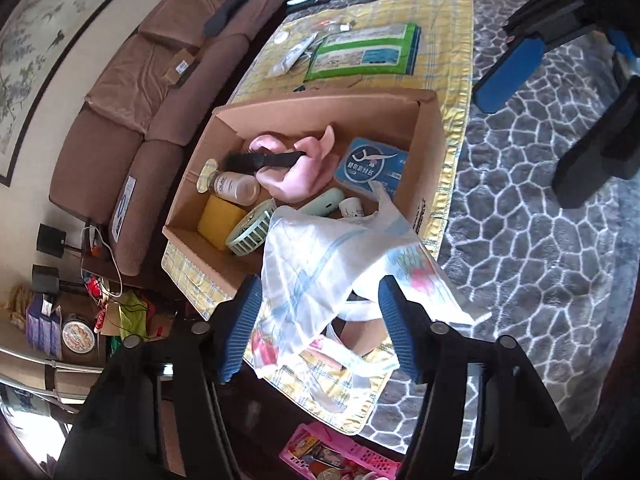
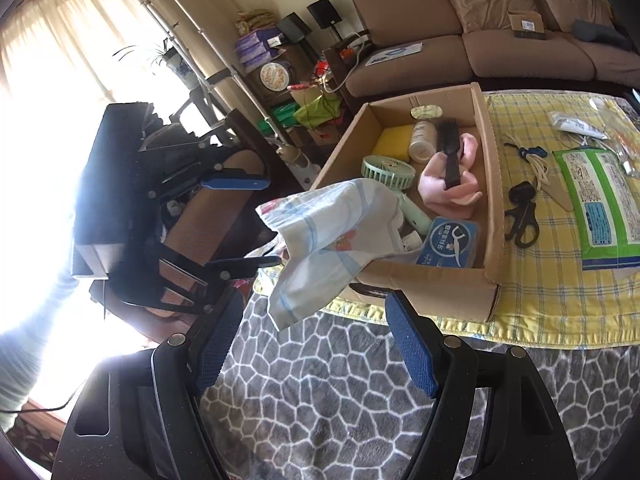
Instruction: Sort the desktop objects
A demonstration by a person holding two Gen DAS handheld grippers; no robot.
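A brown sofa runs along the wall, with a small cardboard package on its seat. A grey rug with a white cracked pattern covers the floor. A large framed painting hangs above the sofa.

Your left hand-held gripper tilts steeply downward, its blue-padded fingers set partly apart with a fold of printed cloth hanging between them; whether the pads press on it cannot be told. Your right hand-held gripper points down at a gentler slant, jaws spread wide with nothing between them. In its view, your left one appears side-on, one blue pad uppermost.
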